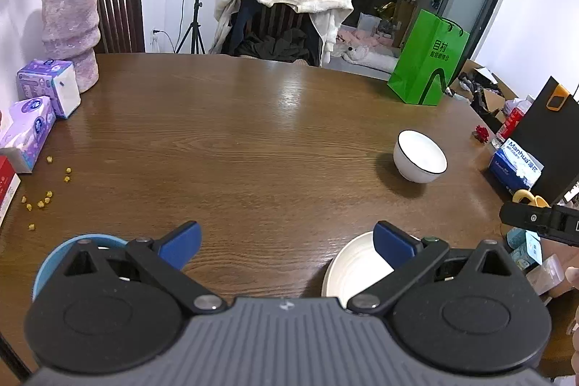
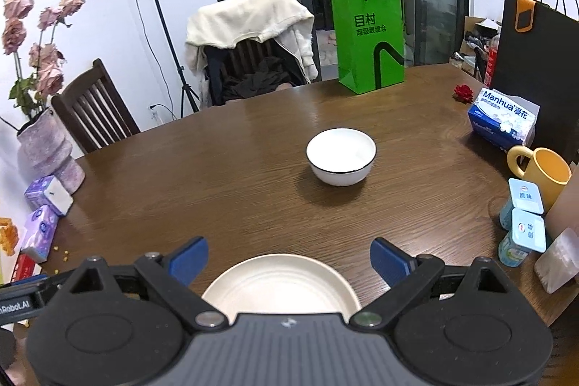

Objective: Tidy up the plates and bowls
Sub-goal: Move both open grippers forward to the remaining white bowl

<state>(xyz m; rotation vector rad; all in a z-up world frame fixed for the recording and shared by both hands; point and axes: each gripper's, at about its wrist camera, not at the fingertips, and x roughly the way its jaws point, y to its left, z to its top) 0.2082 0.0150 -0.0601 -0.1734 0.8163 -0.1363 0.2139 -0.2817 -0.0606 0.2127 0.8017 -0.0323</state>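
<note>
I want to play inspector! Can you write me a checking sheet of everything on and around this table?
Surface: brown wooden table, shiny, with small yellow crumbs near its left edge.
Job's things: white bowl upright mid-table; cream plate near edge; blue dish partly hidden behind the left tool.
Clutter: tissue packs, pink vase, green bag, black bag, blue tissue box, yellow mug, small bottles.
Grippers: left tool open, empty; right tool open, empty, above the plate.
Cables: wall plug cable.
Surroundings: chairs, one draped with a white jacket; lamp stand.
</note>
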